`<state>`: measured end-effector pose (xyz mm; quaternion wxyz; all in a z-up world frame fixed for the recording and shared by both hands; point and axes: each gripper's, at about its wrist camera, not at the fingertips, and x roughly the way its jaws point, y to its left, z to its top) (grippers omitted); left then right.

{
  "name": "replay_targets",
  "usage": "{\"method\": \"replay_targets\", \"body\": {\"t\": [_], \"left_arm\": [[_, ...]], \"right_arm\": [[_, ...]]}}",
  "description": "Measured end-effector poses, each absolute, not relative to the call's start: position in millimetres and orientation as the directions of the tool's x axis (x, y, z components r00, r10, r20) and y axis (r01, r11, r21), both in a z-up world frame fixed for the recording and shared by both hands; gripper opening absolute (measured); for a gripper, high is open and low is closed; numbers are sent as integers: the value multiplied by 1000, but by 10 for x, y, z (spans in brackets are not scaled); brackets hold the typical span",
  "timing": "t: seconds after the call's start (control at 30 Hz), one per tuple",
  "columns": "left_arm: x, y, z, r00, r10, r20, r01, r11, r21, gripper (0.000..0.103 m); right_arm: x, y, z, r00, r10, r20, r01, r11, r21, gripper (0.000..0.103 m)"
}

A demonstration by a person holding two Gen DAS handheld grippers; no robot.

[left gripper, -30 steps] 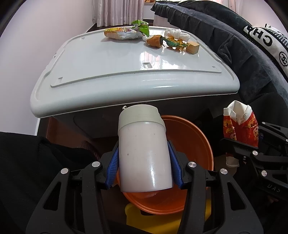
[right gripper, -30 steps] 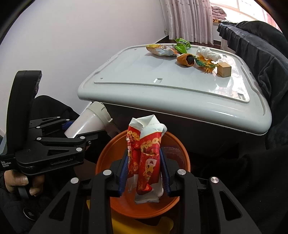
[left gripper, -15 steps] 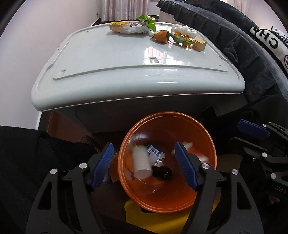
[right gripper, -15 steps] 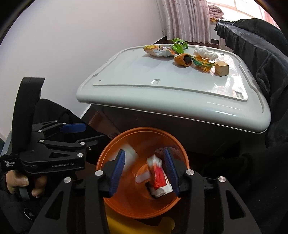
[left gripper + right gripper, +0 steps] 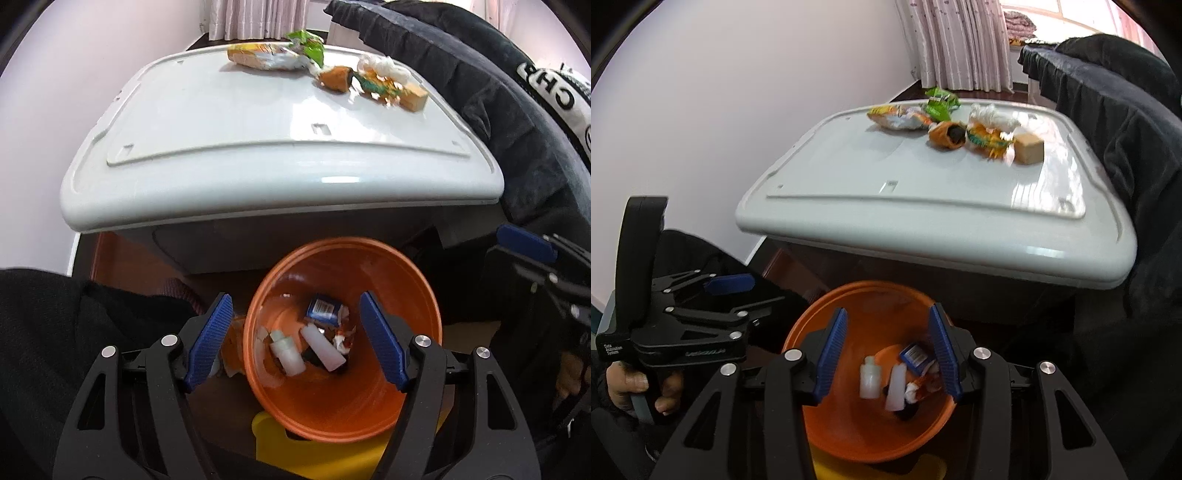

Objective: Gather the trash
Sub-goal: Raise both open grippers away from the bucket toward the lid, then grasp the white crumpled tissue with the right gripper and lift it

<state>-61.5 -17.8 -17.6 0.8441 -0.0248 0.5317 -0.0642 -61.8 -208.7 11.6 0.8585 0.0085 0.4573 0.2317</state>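
left tool [image 5: 295,338] jaws apart | orange bin [image 5: 417,295] – white bottles, blue packet inside

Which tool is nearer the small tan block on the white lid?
Neither, clearly: the left tool and the right tool both hang open over the orange bin, well short of the tan block on the lid's far end.

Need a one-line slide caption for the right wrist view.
Open right gripper above the orange bin holding dropped trash; wrappers left on white lid.
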Motion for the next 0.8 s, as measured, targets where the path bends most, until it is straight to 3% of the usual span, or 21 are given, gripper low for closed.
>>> {"method": "replay_targets", "body": {"t": [0.4,0.73,0.77,0.8], "left_arm": [[34,-99,72,555,-175,-813,66,984,-167,76],[142,-90,-108,521,-215,-826,74,975,-207,76],[146,-80,-117,519,-218,-826,72,975,-212,76],[156,-69,-128,517,-221,-827,69,974,-217,76]], "right_arm": [[1247,-2324,354,568,268,-778,-352,934,65,53],[2444,-1919,-20,452,232,-861,-502,864,-31,53],[2486,-1897,-63,435,227,-871,-510,860,-30,50],[2501,-1884,-88,431,217,-876,-512,858,-39,39]]}}
